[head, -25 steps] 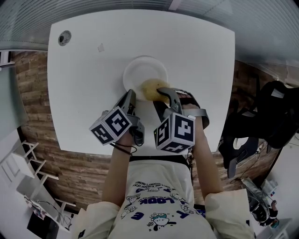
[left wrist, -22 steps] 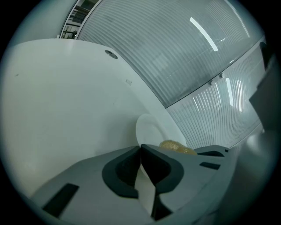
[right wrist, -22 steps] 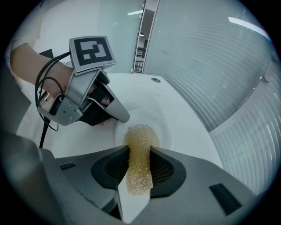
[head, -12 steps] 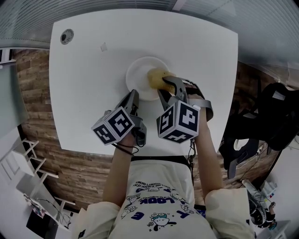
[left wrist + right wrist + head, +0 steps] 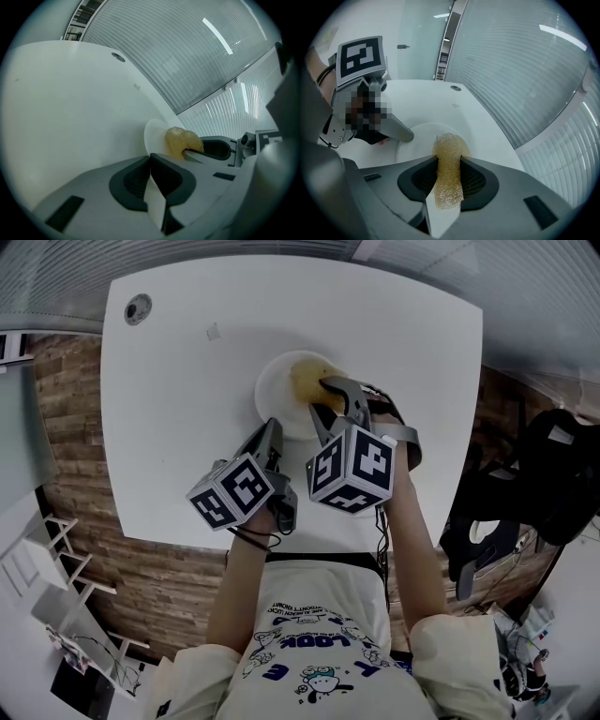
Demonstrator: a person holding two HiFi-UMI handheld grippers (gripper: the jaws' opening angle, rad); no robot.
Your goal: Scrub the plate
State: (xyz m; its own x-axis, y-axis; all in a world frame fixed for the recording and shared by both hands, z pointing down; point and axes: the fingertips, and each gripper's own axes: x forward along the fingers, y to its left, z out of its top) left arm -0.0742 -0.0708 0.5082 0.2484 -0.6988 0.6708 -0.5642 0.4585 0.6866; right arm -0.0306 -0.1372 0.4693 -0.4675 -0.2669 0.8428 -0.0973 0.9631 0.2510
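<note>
A white plate (image 5: pixel 279 390) lies on the white table (image 5: pixel 187 409). My left gripper (image 5: pixel 273 433) is shut on the plate's near rim, and a thin white edge of the plate (image 5: pixel 154 206) runs between its jaws. My right gripper (image 5: pixel 325 397) is shut on a yellow mesh sponge (image 5: pixel 307 377), which rests on the far right part of the plate. In the right gripper view the sponge (image 5: pixel 448 146) sticks out past the pads onto the plate (image 5: pixel 417 136), with a left fingertip (image 5: pixel 396 131) beside it. From the left gripper view, the sponge (image 5: pixel 180 139) sits at the plate's far side.
A round grommet (image 5: pixel 138 308) and a small tag (image 5: pixel 213 331) are on the table's far left. Beyond the table's near edge is a wood-pattern floor (image 5: pixel 75 456). A black chair (image 5: pixel 553 474) stands to the right.
The right gripper has carried the sponge across the plate, from its near side to its far right side. The left gripper has kept its hold on the rim.
</note>
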